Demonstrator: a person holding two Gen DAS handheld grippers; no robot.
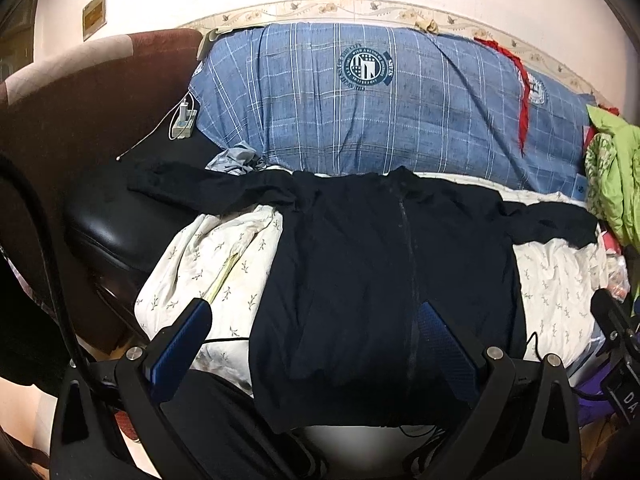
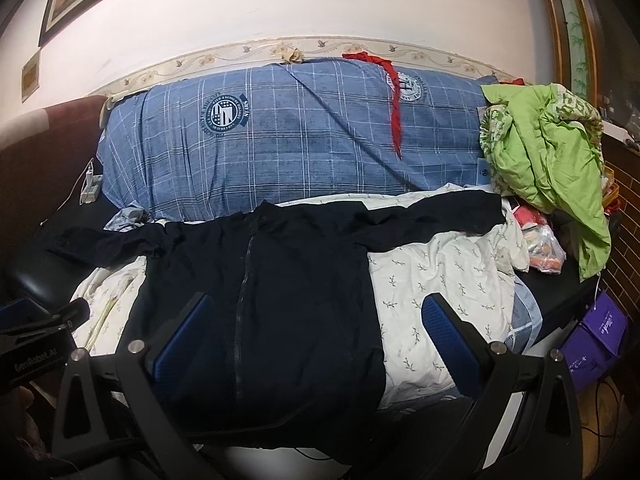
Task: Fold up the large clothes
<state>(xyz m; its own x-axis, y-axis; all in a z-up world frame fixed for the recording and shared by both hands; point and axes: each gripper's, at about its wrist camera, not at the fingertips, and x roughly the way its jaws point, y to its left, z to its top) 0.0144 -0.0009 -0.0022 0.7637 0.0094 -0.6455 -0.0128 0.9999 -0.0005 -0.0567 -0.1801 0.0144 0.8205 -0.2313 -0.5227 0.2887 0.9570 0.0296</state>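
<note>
A black zip-front jacket (image 1: 372, 264) lies spread flat on a white leaf-print sheet (image 1: 216, 256), sleeves stretched out to both sides, hem toward me. It also shows in the right wrist view (image 2: 272, 292). My left gripper (image 1: 316, 320) is open and empty above the jacket's lower left part. My right gripper (image 2: 320, 316) is open and empty above the jacket's lower right edge. The sheet (image 2: 440, 280) shows to the right of the jacket there.
A blue plaid duvet (image 1: 360, 104) is piled behind the jacket against the wall. A green blanket (image 2: 548, 144) is heaped at the right, with bags (image 2: 544, 252) below it. A black chair seat (image 1: 112, 220) and a brown headboard (image 1: 80, 112) stand at the left. A purple box (image 2: 596, 340) sits low right.
</note>
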